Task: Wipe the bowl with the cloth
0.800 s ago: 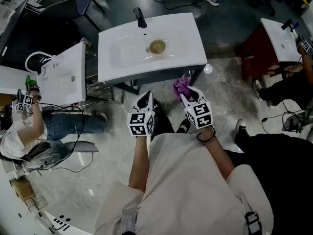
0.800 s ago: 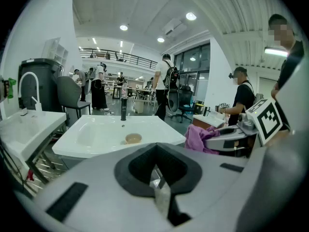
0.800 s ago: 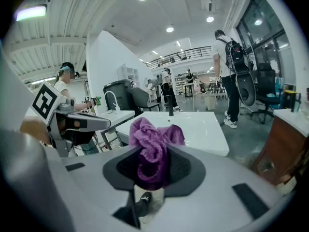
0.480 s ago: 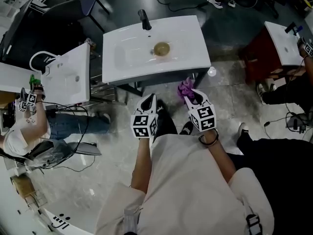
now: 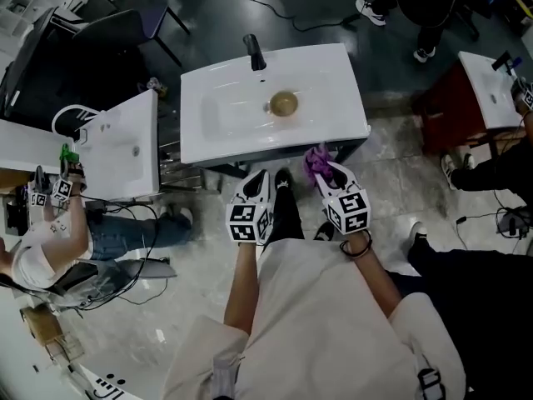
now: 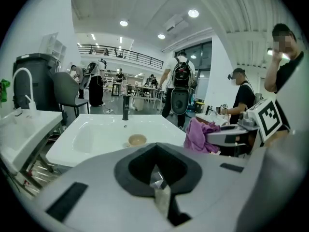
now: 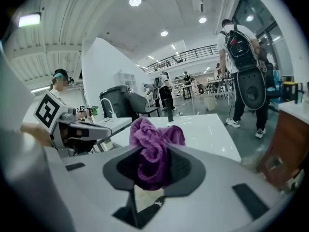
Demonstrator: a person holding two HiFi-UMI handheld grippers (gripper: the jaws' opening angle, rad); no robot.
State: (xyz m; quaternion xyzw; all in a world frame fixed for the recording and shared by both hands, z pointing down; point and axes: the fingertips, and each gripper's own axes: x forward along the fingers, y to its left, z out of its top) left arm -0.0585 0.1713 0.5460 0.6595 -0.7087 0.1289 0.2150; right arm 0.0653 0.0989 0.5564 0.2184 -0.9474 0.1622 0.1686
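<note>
Before the sink [image 5: 218, 132], clutching the cloth [image 5: 315, 158] in the right gripper [image 5: 327, 173], left gripper [image 5: 257, 179] clenched empty, yet to wipe the bowl [image 5: 284, 103].

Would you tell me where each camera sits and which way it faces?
Head view: on the person's head, steeply down at the glossy white sink and small tan bowl; arms, left gripper, right gripper show.
Left gripper view: on that gripper, facing the bowl; shut, empty jaws show.
Right gripper view: on that gripper, facing the sink; jaws clamp the crumpled purple cloth.
All share the sink.
</note>
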